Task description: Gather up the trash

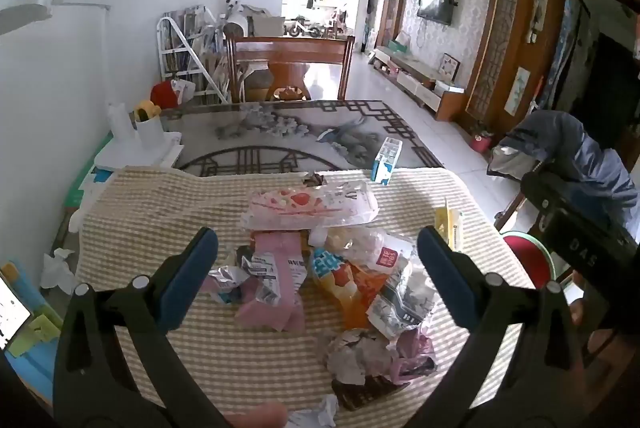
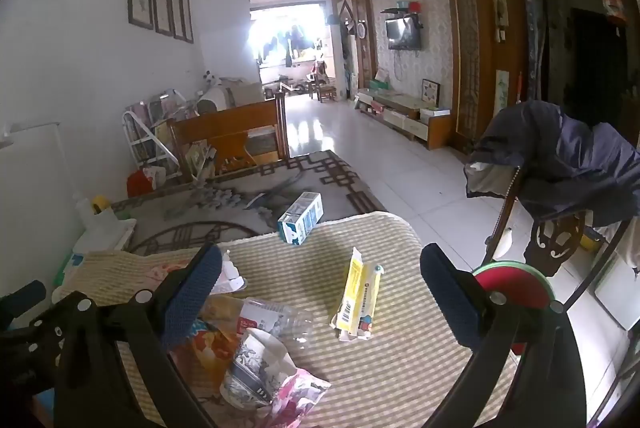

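A heap of trash lies on a striped beige mat (image 1: 168,228): a clear plastic package with red print (image 1: 312,206), a pink wrapper (image 1: 276,268), an orange snack bag (image 1: 348,284), a crushed paper cup (image 1: 400,304) and crumpled paper (image 1: 356,352). My left gripper (image 1: 316,248) hovers open over the heap, holding nothing. In the right wrist view, my right gripper (image 2: 320,268) is open above a flattened yellow box (image 2: 356,296), with the paper cup (image 2: 256,360) and a crushed clear bottle (image 2: 280,320) at lower left. A blue-white milk carton (image 2: 302,218) stands at the mat's far edge.
The mat covers part of a patterned glass table (image 1: 280,132). White containers (image 1: 136,132) sit at its left edge, tissue (image 1: 56,268) lies left of the mat. A wooden chair (image 1: 288,64) stands behind the table, another chair with a dark jacket (image 2: 560,168) and a red stool (image 2: 516,288) to the right.
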A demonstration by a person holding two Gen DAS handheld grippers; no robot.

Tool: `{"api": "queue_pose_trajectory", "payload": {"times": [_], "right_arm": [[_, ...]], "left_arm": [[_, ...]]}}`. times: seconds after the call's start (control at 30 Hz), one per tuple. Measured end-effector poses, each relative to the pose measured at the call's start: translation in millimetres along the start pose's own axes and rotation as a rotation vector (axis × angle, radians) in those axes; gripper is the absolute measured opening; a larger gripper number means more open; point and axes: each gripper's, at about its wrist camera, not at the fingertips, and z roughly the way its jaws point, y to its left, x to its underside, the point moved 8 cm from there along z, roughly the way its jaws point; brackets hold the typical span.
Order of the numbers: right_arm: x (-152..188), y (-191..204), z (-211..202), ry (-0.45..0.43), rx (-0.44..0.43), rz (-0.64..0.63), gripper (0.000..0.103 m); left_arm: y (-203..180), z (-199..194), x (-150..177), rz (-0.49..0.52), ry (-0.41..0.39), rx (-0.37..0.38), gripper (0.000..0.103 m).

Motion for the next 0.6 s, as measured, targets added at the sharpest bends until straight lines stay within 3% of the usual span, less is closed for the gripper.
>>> {"api": "queue_pose_trajectory", "payload": {"times": [0.23,0.6], "right_arm": [[5,2,-2,-0.067,0.073,-0.095,0.096],[5,6,5,-0.004,0.002,-0.034,0.096]], "left_arm": [[2,1,1,-0.003,0.009,0.003,0.098],[-2,4,7,-0.012,0.016,0.001,0.098]]}}
